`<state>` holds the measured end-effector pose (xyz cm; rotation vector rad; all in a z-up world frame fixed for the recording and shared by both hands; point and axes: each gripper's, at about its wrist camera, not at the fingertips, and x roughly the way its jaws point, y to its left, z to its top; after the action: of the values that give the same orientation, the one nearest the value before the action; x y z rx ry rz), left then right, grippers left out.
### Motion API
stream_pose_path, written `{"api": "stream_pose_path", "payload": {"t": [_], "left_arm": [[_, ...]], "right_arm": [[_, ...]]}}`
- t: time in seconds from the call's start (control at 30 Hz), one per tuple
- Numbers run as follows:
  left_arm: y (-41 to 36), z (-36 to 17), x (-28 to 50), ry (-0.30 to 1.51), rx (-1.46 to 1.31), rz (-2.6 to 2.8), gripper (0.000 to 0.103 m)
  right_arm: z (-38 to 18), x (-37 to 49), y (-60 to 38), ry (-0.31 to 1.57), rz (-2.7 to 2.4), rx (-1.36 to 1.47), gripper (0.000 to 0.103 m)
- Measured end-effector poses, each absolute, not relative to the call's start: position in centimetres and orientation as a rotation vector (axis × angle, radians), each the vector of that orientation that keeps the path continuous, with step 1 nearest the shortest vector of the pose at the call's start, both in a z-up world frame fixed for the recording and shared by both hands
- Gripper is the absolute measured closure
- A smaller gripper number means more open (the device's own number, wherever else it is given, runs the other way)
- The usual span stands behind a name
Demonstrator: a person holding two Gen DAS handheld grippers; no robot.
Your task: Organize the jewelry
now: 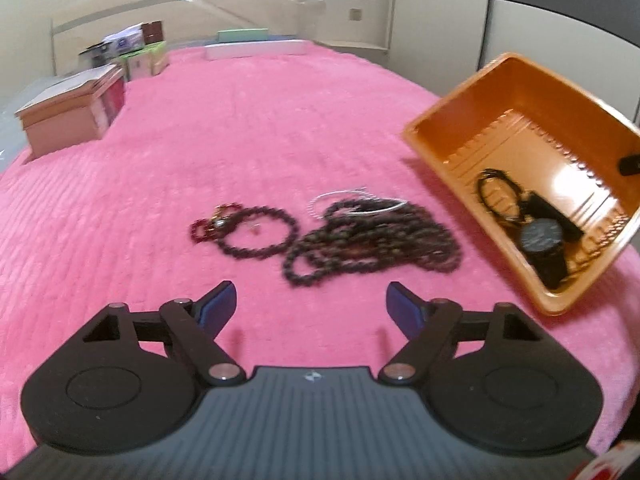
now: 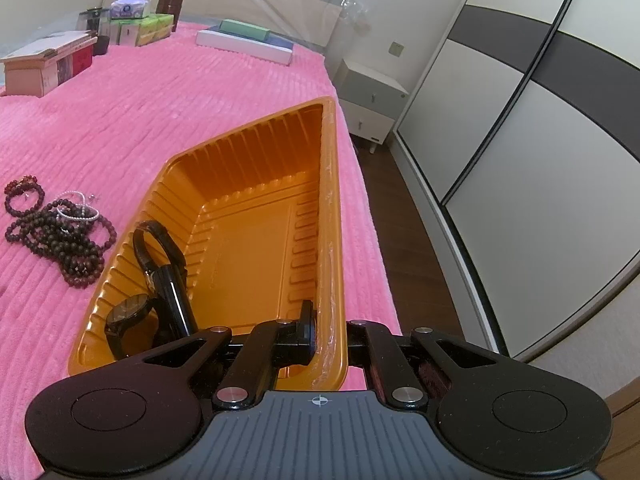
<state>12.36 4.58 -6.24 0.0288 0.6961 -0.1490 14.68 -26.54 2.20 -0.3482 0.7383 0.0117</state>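
Left gripper [image 1: 310, 304]: jaws wide apart, nothing between them; above the pink cover [image 1: 200, 160], just short of the beads.
Right gripper [image 2: 332, 340]: jaws closed on the tray's near rim; tray tilted.
Tray [image 2: 248, 240]: orange, at the bed's right edge; holds a black watch [image 2: 128, 316] and a black strap [image 2: 160, 248].
Beads [image 1: 372, 240]: dark heap on the cover, left of the tray; a bracelet [image 1: 256, 236] beside it; a silver chain [image 1: 352, 204] on top.
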Motion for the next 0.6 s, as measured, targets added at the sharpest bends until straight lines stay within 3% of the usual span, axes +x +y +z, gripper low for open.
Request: {"api": "stream_pose_path", "payload": {"t": [0.3,0.57,0.6], "left_arm": [[2.2,-7.7,14.7,0.701,0.216,-0.229,0.054],[0.6,-8.9,16.6,0.731,0.385,-0.308,0.066],[0.6,-9.0,16.7,0.736,0.385,-0.316,0.073]], "right_arm": [[2.1,14.6,-26.4,0.741,0.008,-0.352,0.098],[2.0,14.7,-26.3,0.742,0.007,-0.352,0.098],[2.0,14.7,-26.3,0.742,0.007,-0.353,0.098]]}}
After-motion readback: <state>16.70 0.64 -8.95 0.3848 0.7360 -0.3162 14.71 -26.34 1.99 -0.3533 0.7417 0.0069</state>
